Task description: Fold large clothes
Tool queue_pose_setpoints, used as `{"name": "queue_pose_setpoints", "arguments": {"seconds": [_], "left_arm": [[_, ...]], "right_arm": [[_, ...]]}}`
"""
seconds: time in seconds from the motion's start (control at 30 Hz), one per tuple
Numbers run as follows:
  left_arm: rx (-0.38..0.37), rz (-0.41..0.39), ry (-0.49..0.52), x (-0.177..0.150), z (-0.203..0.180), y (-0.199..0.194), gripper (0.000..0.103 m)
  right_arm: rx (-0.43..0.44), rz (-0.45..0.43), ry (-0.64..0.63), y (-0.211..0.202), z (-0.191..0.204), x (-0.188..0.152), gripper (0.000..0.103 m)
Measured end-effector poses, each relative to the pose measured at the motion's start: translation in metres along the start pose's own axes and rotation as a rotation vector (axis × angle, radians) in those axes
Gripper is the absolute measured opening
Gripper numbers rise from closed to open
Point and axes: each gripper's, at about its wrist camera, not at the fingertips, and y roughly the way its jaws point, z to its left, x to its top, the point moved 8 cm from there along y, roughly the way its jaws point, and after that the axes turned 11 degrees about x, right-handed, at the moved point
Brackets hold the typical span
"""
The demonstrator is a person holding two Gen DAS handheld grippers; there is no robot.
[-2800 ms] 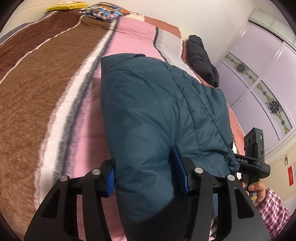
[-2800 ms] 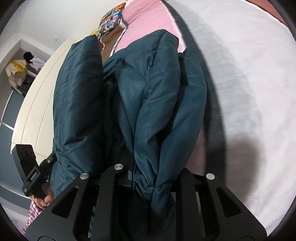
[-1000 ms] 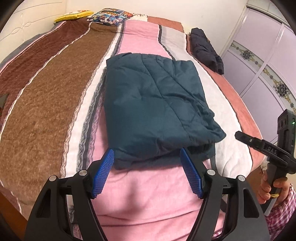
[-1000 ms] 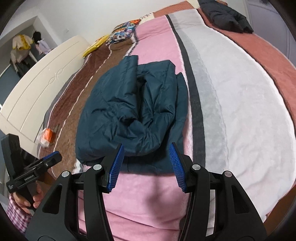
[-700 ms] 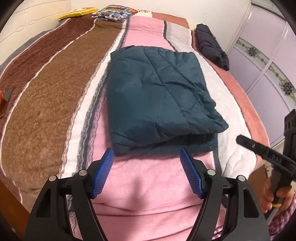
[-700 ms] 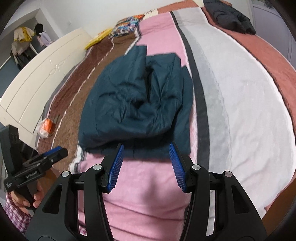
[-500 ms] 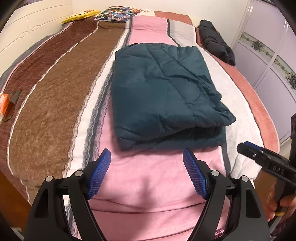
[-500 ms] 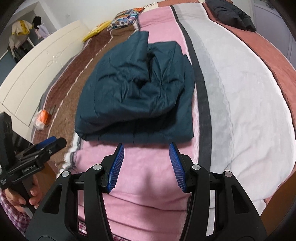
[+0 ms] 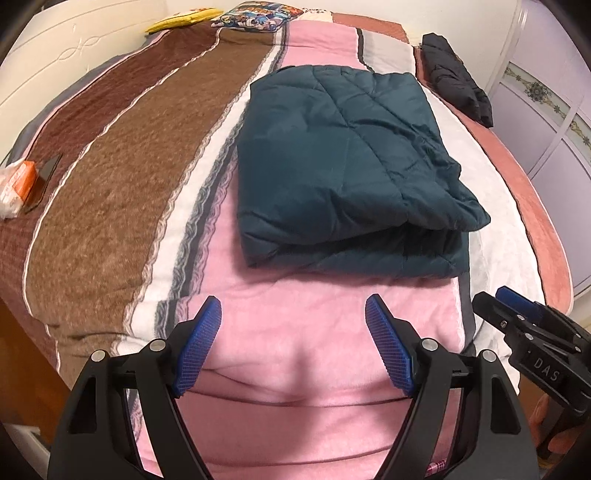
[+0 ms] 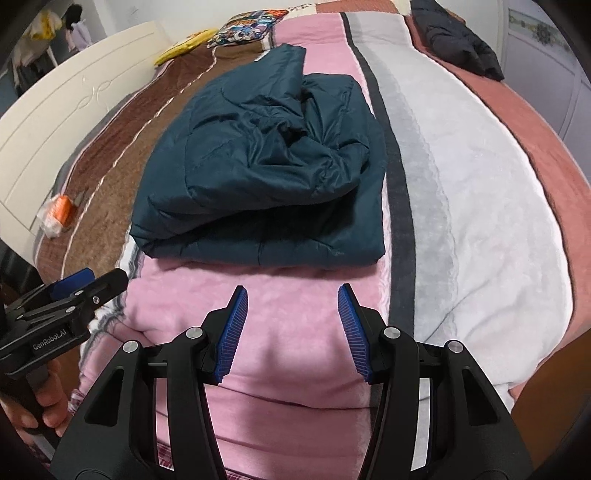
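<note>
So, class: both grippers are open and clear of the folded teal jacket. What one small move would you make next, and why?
Probably tidy the fold: bring the right gripper to the jacket's bunched right edge and tuck it flat. The left edge lies square; the left gripper can wait.

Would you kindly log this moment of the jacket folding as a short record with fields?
garment: teal quilted jacket, folded into a thick bundle, its right side rumpled
surface: striped blanket on the bed
left gripper: open, empty, short of the jacket's near edge
right gripper: open, empty, also short of the jacket
other items: dark jacket at the far right edge; orange packet at the left edge; patterned pillow at the head
fold status: looks finished
</note>
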Motion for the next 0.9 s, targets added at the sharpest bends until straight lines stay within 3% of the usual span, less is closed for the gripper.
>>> {"name": "queue_pose_setpoints", "arguments": {"seconds": [0.17,0.9], "left_arm": [[0.001,-0.002,0.01,-0.0035,-0.003,-0.0015,0.076],[0.028,0.0,0.006,-0.0064,-0.0016,-0.0013,0.076]], "right_arm": [[-0.055,-0.008,-0.036,0.0,0.0034,-0.0001,0.051],[-0.07,0.013,0.014,0.001,-0.0022,-0.0083,0.051]]}}
